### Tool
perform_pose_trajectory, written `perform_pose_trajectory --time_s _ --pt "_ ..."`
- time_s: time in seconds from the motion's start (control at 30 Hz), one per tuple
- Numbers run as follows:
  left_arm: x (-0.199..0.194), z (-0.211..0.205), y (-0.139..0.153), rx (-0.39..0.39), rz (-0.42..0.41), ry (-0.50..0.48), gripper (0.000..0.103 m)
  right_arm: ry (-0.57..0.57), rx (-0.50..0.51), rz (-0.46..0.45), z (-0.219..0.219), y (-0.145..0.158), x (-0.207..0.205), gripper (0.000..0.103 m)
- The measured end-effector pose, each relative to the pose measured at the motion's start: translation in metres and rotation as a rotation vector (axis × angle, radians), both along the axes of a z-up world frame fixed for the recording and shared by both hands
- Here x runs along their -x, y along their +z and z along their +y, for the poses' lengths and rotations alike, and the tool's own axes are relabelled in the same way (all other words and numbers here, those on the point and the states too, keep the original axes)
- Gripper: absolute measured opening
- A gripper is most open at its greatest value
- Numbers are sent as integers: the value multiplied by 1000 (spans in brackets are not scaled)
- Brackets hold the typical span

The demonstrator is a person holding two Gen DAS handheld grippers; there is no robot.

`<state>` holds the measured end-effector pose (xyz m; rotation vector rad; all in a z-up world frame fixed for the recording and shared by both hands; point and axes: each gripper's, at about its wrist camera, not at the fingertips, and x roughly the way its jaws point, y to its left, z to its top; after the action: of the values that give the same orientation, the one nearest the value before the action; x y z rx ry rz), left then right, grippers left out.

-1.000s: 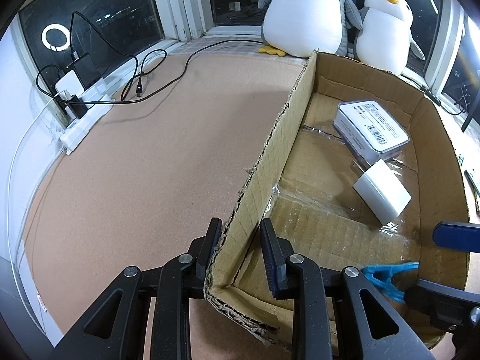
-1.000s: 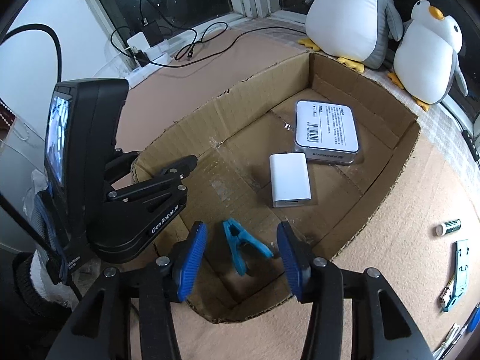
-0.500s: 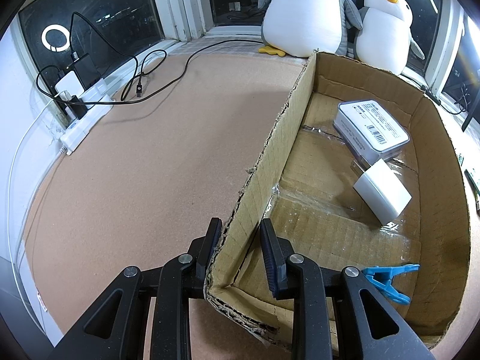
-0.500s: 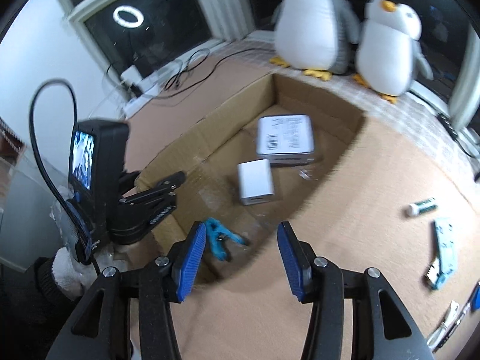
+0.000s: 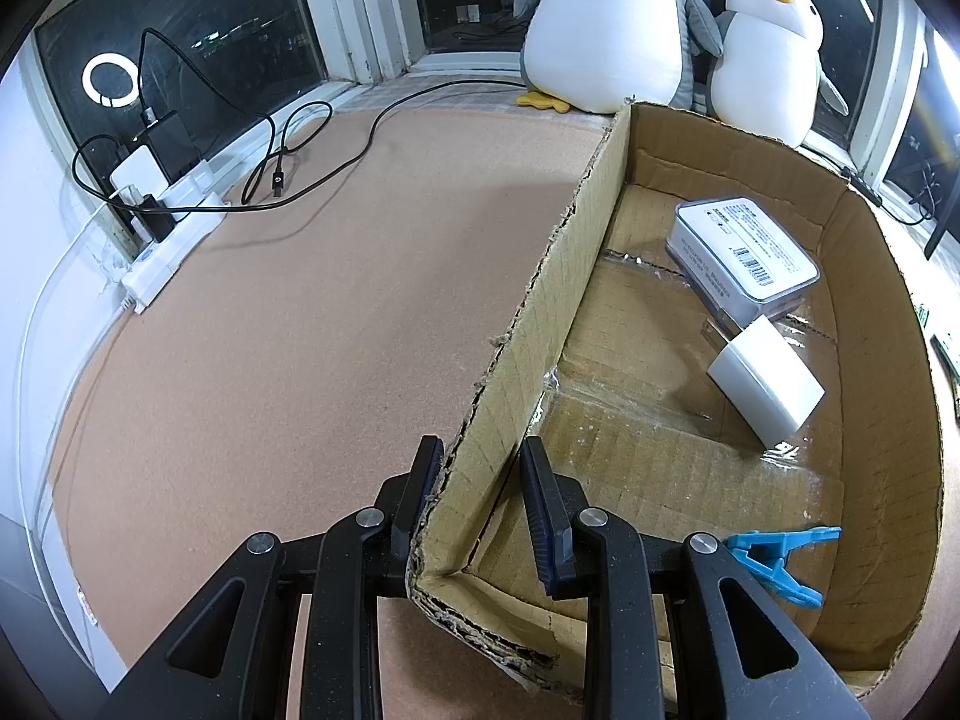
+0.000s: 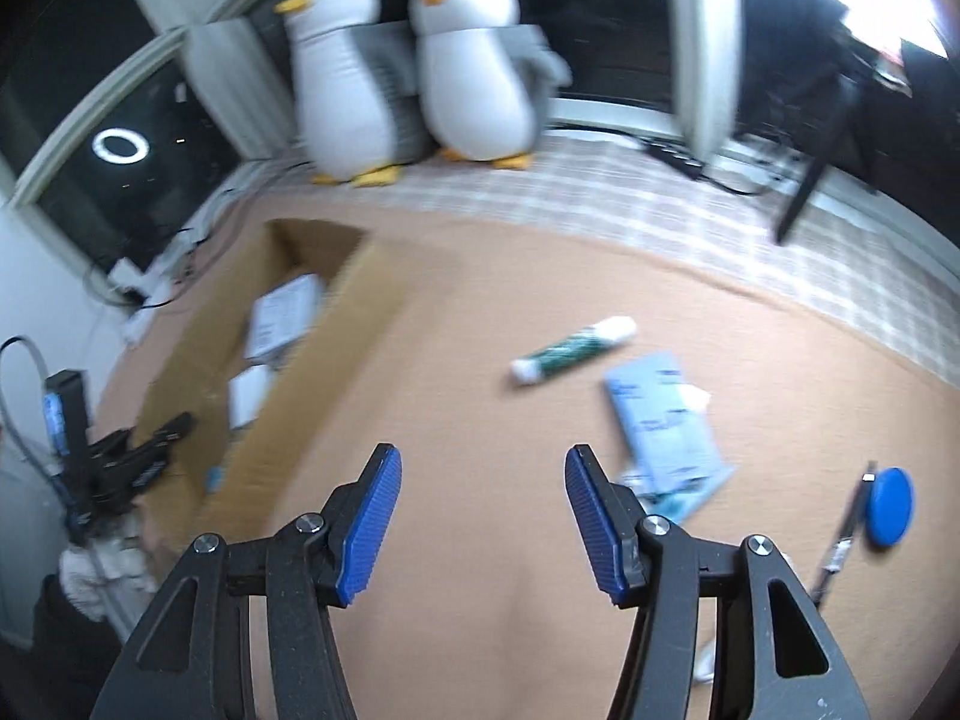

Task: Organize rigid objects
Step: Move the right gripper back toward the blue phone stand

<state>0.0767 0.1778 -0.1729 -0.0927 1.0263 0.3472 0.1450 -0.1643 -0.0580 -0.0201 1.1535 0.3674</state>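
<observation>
The right gripper (image 6: 483,516) has left the box (image 5: 888,324) and now hangs over the mat near a tube (image 6: 573,351). Its jaws have just been opening, with nothing between them. The clip (image 5: 774,564) lies in the box. The left gripper (image 5: 480,504) stays clamped on the box wall.

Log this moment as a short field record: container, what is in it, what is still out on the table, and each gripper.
container: cardboard box, open top
in box: labelled case, white block, blue clip
on table: green tube, pale blue packet, blue disc, pen
left gripper: shut on the box wall near its corner
right gripper: jaws just opening, nothing between them, over bare table
</observation>
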Motion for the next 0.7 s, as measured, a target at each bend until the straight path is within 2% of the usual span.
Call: perform_pose_trajectory --time_s 0.17,0.37,0.7 --pt "0 1 -1 -4 2 1 28 -36 68 3 -33 -14 -21 53" --pt "-1 -2 -1 -14 4 1 28 -46 138 26 -42 -32 -42 53" --pt "-1 -3 -1 -15 4 0 28 -53 137 80 -42 -50 -62 53"
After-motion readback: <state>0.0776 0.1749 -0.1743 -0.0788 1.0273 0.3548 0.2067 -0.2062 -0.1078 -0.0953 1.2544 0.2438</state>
